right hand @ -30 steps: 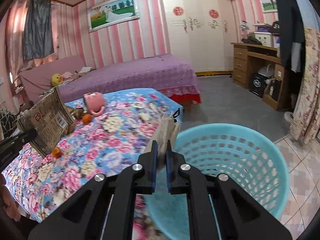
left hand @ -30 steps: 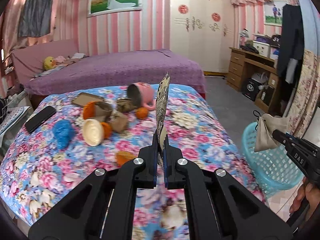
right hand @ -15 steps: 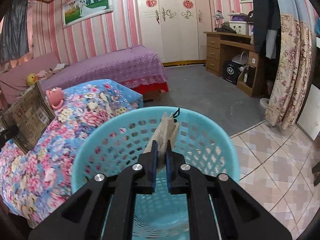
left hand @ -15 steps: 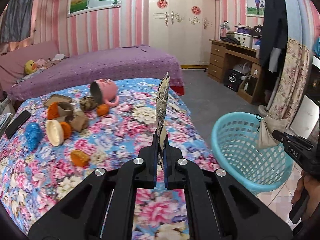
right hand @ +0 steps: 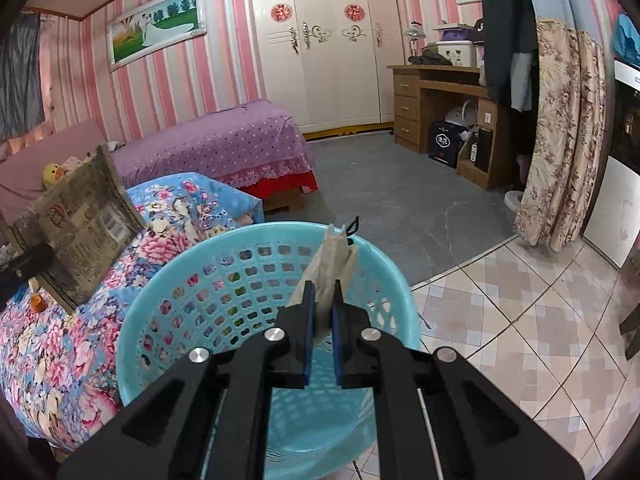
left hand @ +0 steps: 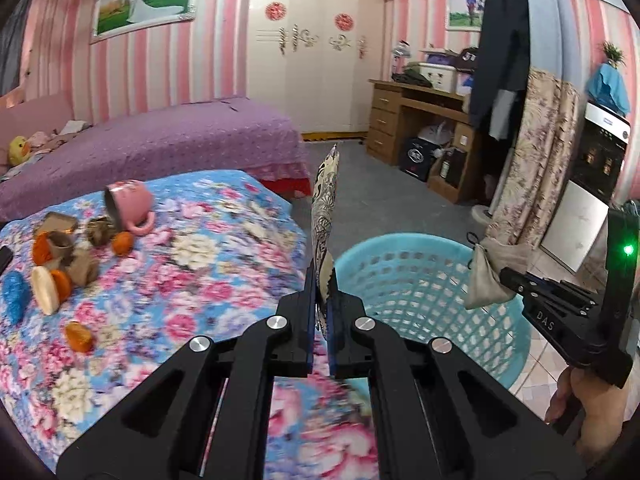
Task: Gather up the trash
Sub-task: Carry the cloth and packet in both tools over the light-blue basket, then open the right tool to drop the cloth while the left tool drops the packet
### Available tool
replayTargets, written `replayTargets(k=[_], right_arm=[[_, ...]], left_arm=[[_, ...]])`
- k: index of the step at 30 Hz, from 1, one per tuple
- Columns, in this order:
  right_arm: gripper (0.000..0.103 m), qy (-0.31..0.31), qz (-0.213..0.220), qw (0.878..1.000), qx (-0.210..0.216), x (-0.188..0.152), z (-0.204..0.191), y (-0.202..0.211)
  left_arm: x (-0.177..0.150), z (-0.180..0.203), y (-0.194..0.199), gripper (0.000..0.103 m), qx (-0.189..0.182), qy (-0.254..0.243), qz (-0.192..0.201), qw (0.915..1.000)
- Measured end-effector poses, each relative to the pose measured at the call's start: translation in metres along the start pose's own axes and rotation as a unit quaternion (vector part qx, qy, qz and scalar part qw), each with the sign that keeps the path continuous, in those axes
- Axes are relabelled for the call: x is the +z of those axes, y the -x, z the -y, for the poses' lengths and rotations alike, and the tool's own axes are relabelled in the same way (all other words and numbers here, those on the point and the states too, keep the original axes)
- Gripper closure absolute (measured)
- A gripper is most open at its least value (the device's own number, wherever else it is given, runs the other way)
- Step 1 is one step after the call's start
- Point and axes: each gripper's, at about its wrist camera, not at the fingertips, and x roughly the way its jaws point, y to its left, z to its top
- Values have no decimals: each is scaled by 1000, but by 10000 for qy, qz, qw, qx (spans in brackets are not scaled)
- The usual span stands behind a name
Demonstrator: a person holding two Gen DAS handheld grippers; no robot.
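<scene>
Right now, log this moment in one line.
left hand-held gripper: shut on printed packet | right hand-held gripper: shut on beige wrapper, over blue basket

Pink-and-white striped walls (right hand: pixel 168 80) carry a framed picture (right hand: pixel 156 32). A white wardrobe (right hand: pixel 332 48) stands beside a wooden desk (right hand: pixel 436 104); a purple-covered bed (right hand: pixel 216 144) lies left. Grey floor (right hand: pixel 400 200) meets patterned tiles (right hand: pixel 520 320). A floral curtain (right hand: pixel 564 140) hangs right, perhaps screening a doorway.

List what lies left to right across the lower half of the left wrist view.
blue crumpled wrapper → pink mug → flat printed packet in the left gripper → blue basket → beige pouch in the right gripper
</scene>
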Motion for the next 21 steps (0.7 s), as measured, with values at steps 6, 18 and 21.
replayTargets(k=[6, 18, 21], right_arm=[[95, -2, -15, 10000, -83, -1, 12, 2], [95, 106, -141, 9998, -80, -2, 14, -7], [95, 143, -146, 9998, -69, -3, 12, -6]], left_arm=[[-3, 32, -33, 100, -184, -231, -225, 9993], [-9, 28, -82, 29, 22, -355, -635, 9973], [-5, 9, -78, 19, 96, -194, -588, 9980]])
